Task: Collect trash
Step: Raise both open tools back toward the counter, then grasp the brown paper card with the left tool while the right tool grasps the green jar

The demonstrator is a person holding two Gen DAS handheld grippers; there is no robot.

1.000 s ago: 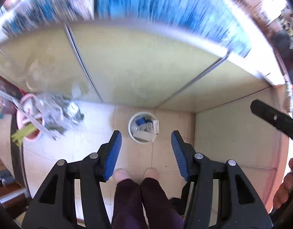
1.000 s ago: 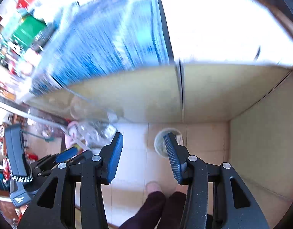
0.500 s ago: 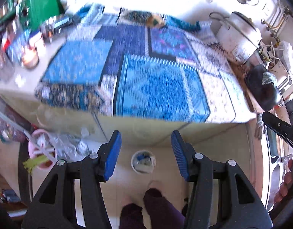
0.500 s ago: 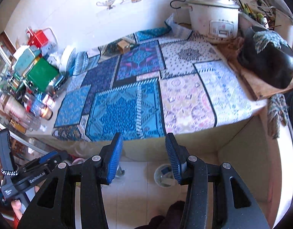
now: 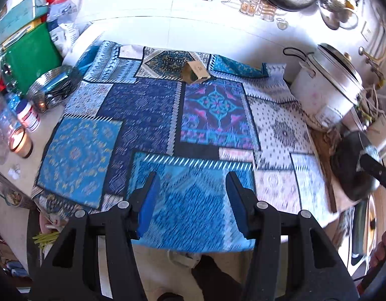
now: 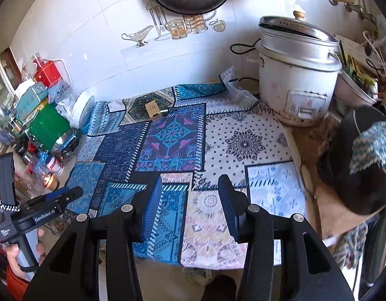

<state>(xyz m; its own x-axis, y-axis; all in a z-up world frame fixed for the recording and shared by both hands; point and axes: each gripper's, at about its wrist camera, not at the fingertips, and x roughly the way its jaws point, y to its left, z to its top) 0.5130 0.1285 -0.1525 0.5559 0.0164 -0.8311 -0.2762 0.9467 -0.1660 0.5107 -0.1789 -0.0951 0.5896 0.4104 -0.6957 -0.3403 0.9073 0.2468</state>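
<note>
While both tongs, left tongs and right tongs, hang parted and empty, a small carton lies near the counter's back edge beside the rice cooker; "GenRobot.AI" shows.

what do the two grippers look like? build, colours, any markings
Both grippers, left and right, are black plastic clamp-style frames with silver pivot bolts and ribbed blue finger pads. Seen from the right camera, the left unit's handle carries white "GenRobot.AI" lettering and a black-and-white braided cord.

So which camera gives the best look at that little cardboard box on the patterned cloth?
The left wrist view: the cardboard box appears larger there, its open end and side clear. The right wrist view shows the box smaller, beside a dark item.
</note>
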